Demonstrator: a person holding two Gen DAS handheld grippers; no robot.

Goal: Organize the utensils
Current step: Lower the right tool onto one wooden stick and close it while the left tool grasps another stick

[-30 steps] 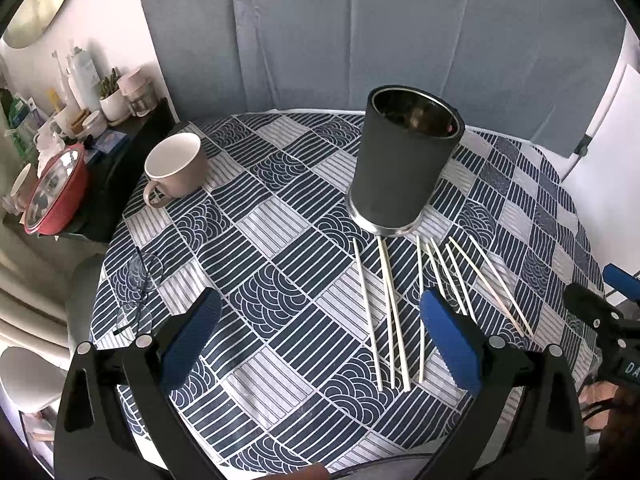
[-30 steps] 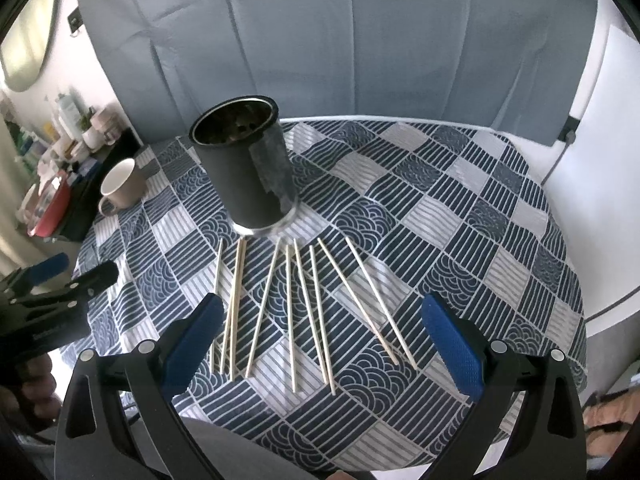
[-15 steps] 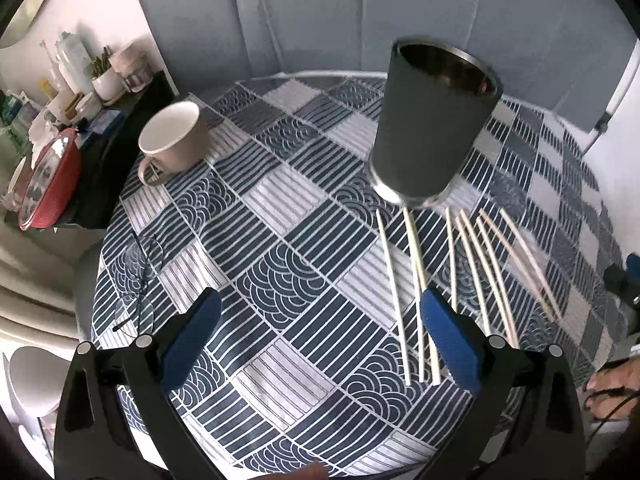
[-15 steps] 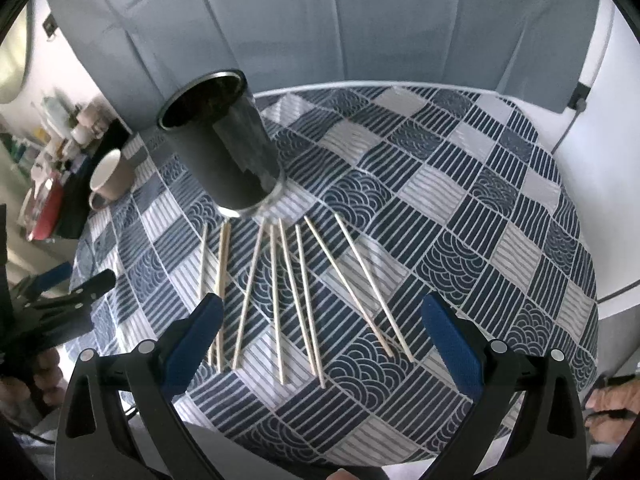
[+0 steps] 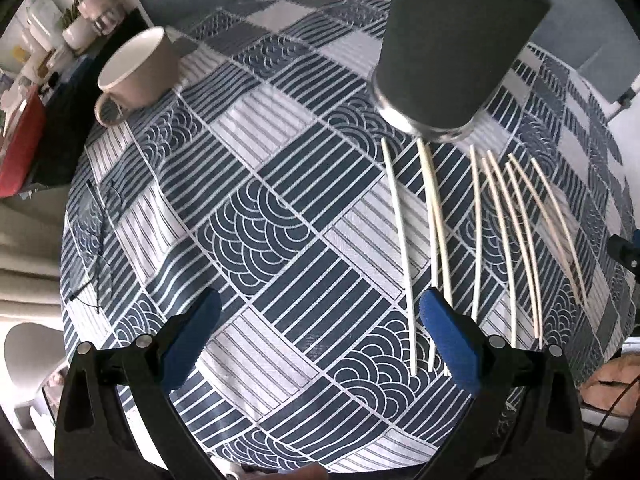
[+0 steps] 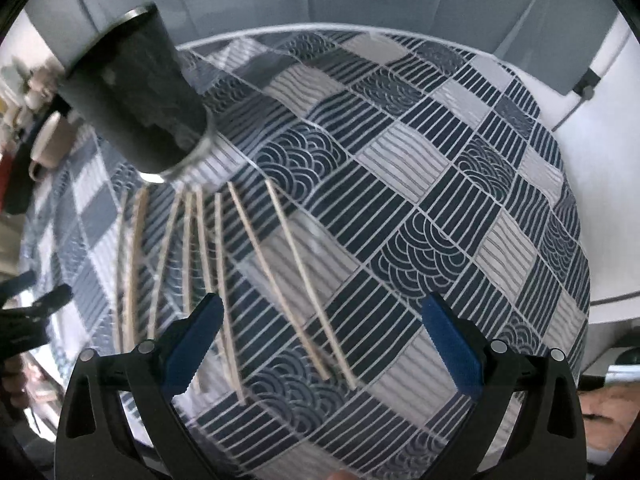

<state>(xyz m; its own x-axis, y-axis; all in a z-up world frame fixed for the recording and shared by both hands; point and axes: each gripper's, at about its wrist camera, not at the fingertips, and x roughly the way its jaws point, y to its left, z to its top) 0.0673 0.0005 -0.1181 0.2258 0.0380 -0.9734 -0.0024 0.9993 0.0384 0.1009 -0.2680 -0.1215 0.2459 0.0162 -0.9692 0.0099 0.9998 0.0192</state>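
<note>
The left gripper (image 5: 320, 332) and right gripper (image 6: 322, 330) hover with jaws spread wide, holding nothing. Pale chopsticks (image 5: 438, 220) fan across the bench (image 5: 280, 208) below the dark cylinder holder (image 5: 456, 44) at upper right. In the blurred right view they number perhaps eight. A mug (image 5: 140, 68) sits upper left.

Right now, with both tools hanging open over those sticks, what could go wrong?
The thin pale wooden chopsticks lie fanned close together, so the open left gripper may pinch two at once. They end near the table edge, where a nudge could roll one off the patterned tablecloth. The tall dark cylindrical holder stands right beside their tips; a knock might tip it.
</note>
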